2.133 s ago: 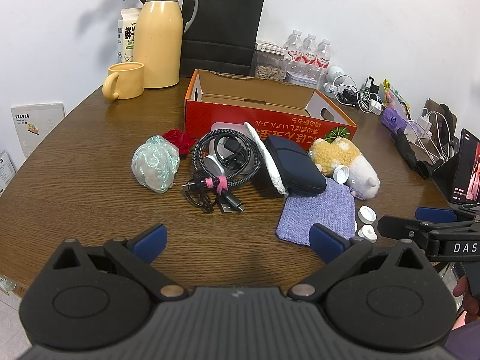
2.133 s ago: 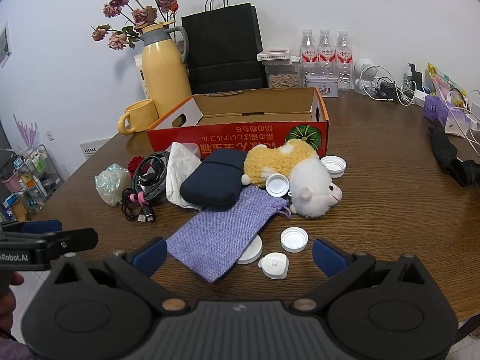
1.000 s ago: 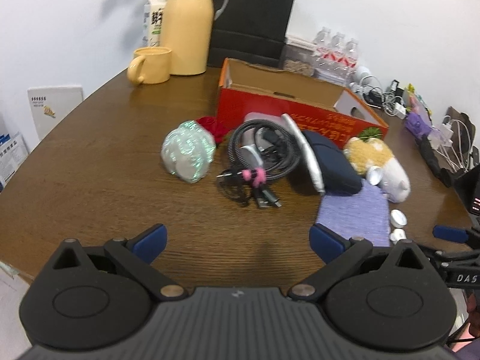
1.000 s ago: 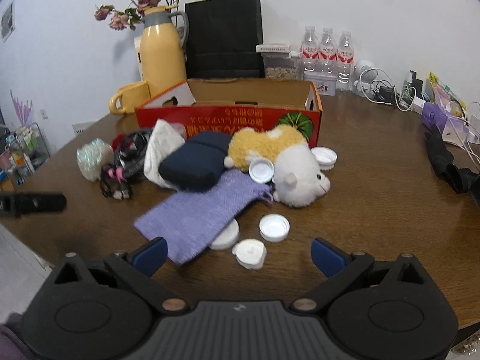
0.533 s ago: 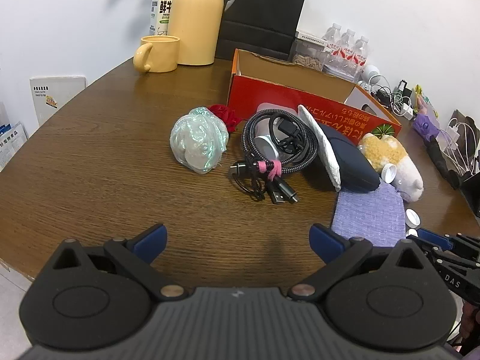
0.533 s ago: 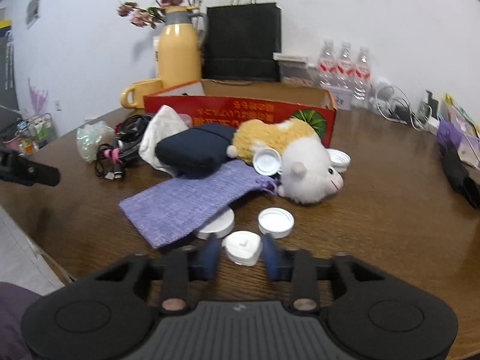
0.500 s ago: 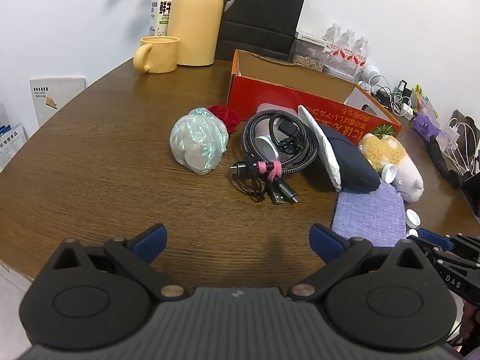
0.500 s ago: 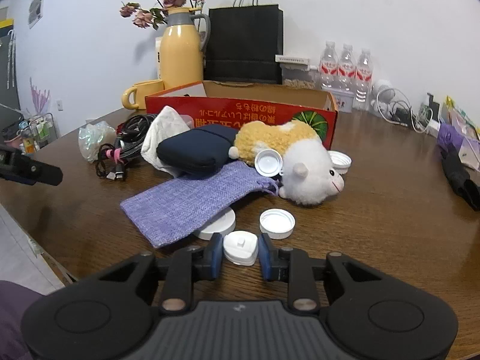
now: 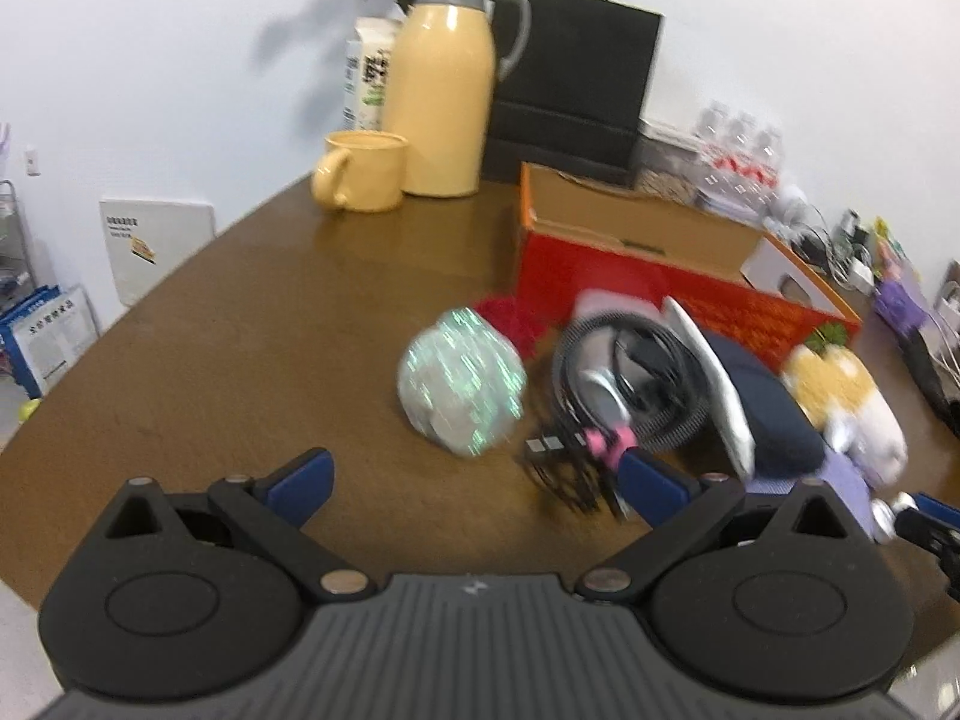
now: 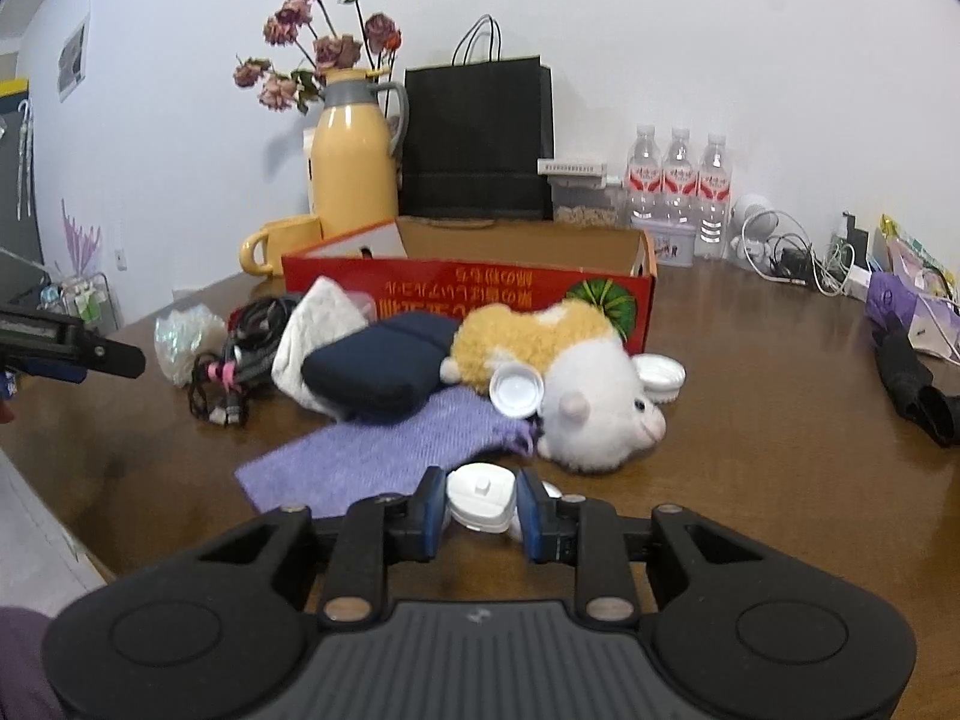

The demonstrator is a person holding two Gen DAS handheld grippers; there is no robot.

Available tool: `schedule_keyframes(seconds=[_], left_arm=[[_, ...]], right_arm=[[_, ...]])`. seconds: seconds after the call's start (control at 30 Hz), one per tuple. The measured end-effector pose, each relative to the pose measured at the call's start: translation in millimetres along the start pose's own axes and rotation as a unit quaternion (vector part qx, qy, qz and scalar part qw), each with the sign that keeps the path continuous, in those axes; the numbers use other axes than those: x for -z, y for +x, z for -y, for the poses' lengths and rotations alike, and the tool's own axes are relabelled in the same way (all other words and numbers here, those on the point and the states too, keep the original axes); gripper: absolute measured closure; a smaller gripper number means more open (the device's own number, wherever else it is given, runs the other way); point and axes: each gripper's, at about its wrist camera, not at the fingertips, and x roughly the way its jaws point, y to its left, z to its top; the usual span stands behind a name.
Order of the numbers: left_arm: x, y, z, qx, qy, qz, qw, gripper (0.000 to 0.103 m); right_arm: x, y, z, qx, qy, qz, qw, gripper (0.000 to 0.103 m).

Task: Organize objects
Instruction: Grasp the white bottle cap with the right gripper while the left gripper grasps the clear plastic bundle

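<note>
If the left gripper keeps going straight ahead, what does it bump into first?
Probably the shiny crinkly foil bundle. It sits almost dead ahead between the open fingers of the left gripper, with bare table before it. The picture is blurry, so depth is uncertain.

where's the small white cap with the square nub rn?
In the right wrist view, the white cap sits low centre, clamped between the blue pads of the right tool, just in front of the purple pouch and the plush toy.

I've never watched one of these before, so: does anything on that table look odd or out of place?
Yes. The plush toy lies on its side with a loose white cap resting against it, and the red box has its print upside down.
</note>
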Motion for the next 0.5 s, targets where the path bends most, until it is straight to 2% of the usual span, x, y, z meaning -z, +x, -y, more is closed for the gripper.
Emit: schedule_keyframes(seconds=[0.17, 0.4, 0.47, 0.5], left_arm=[[-9, 22, -6, -0.023, -0.014, 0.010, 0.9996, 0.000], [-19, 50, -7, -0.023, -0.010, 0.028, 0.9993, 0.001], [-20, 57, -5, -0.031, -0.005, 0.029, 0.9991, 0.004], [-20, 61, -5, -0.031, -0.006, 0.027, 0.9992, 0.009]], right_arm=[[-11, 3, -1, -0.007, -0.002, 0.022, 1.000, 0.079], [-25, 12, -5, -0.012, -0.006, 0.041, 0.999, 0.079], [-29, 15, -6, -0.015, -0.007, 0.044, 0.999, 0.079], [-30, 17, -6, -0.016, -0.007, 0.046, 0.999, 0.079]])
